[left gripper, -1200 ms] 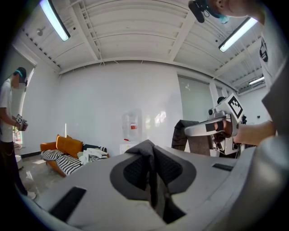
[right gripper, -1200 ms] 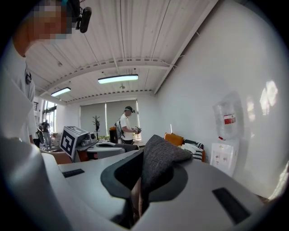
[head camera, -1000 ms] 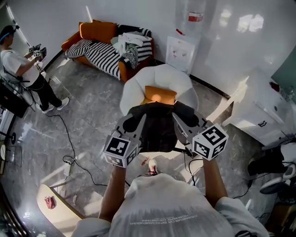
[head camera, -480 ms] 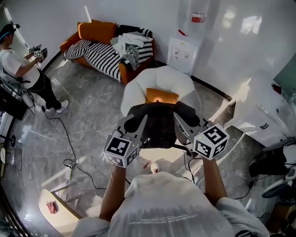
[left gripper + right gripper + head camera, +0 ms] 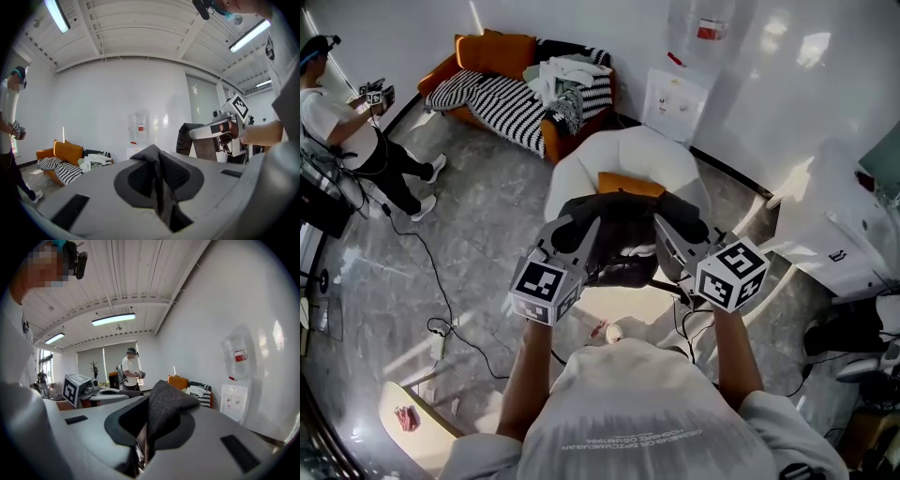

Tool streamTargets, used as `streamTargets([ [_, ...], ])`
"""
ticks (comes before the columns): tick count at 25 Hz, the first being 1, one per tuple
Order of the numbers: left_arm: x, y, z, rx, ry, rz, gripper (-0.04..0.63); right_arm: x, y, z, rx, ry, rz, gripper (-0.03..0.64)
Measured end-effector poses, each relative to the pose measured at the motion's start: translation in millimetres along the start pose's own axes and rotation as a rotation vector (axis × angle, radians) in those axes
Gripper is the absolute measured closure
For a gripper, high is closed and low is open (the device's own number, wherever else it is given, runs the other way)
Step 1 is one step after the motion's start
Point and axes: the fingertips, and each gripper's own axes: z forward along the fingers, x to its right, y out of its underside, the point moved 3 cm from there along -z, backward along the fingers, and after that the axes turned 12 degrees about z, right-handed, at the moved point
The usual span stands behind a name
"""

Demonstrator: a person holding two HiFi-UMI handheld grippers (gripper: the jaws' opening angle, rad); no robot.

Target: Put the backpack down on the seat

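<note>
Step in hand: carry, set-down not yet done. The left gripper (image 5: 579, 240) has its fingers almost closed, pinching a fold of the dark grey woven-fabric backpack (image 5: 623, 246). The right gripper (image 5: 671, 242) has its fingers nipped the same way on a thicker fold of the same cloth. The bag hangs between the two pairs of fingers, clear of the floor. The white rounded armchair (image 5: 623, 155) lies below and just ahead of the fingers, with an orange rectangular cushion (image 5: 628, 184) on its seat just beyond the fingertips. Whether the bag's underside touches the seat cannot be told. The next move probably calls for lowering both grippers together, slightly forward over the seat and short of the cushion, parting the fingers only once the bag's weight rests.
</note>
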Motion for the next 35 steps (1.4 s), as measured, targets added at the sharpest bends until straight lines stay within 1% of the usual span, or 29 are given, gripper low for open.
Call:
streamTargets([
  [7, -16, 13, 10, 0.012, -0.001, 0.006, 0.541, 2, 4, 13, -0.029, -0.015, -0.018, 0.588],
  [10, -21, 17, 10, 0.009, 0.001, -0.004, 0.541, 1, 6, 16, -0.043, -0.018, -0.022, 0.588],
  [20, -14, 20, 18, -0.011, 0.008, -0.019, 0.541, 13, 13, 13, -0.053, -0.014, 0.009, 0.588],
  [30, -39, 21, 28, -0.016, 0.004, -0.026, 0.541, 24, -1, 39, -0.059, -0.027, 0.003, 0.588],
  [35, -45, 23, 45, -0.031, -0.002, -0.038, 0.541, 40, -4, 48, -0.063, -0.037, 0.012, 0.588],
])
